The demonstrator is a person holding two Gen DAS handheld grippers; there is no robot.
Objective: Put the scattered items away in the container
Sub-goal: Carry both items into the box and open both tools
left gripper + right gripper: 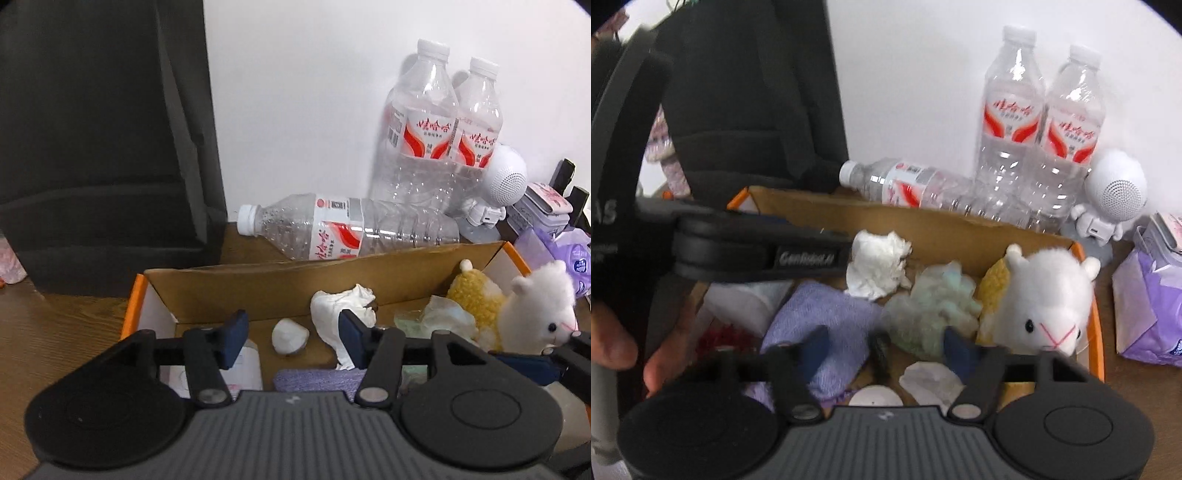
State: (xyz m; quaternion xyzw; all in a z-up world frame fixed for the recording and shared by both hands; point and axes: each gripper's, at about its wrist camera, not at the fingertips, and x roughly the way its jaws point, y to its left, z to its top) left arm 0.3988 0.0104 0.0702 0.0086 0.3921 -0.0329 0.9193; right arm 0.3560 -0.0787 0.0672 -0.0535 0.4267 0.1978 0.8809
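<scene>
Both tongs hover over the cardboard box [229, 291], the container sitting on the wooden tabletop [55, 332] against the white wall. The left tongs [293, 341] stand apart and hold nothing; a crumpled white tissue [341, 306] lies in the box just beyond their right finger. The right tongs [884, 349] are apart too, nothing between them, above a lilac cloth [820, 317] and a pale green wad [931, 314].

Already in the box: a white alpaca plush [1045, 302] leaning on a yellow plush [474, 295] at the right end, and a small white round thing [290, 336] near the middle.

Judging by that, most of the scatter is in, and this looks like a release with a clean lift-out due. Best play: raise straight up so the fingers don't snag the tissue or cloth, and keep the two tools from clashing, since the left one crosses right in front of the right camera.

Hard to read: the right view is blurred low down, a dark slim object by the cloth is unidentifiable, and the box's near edge hides behind both tool bodies. Whether the lying bottle [332, 230] behind the box counts as scatter, I can't tell.
</scene>
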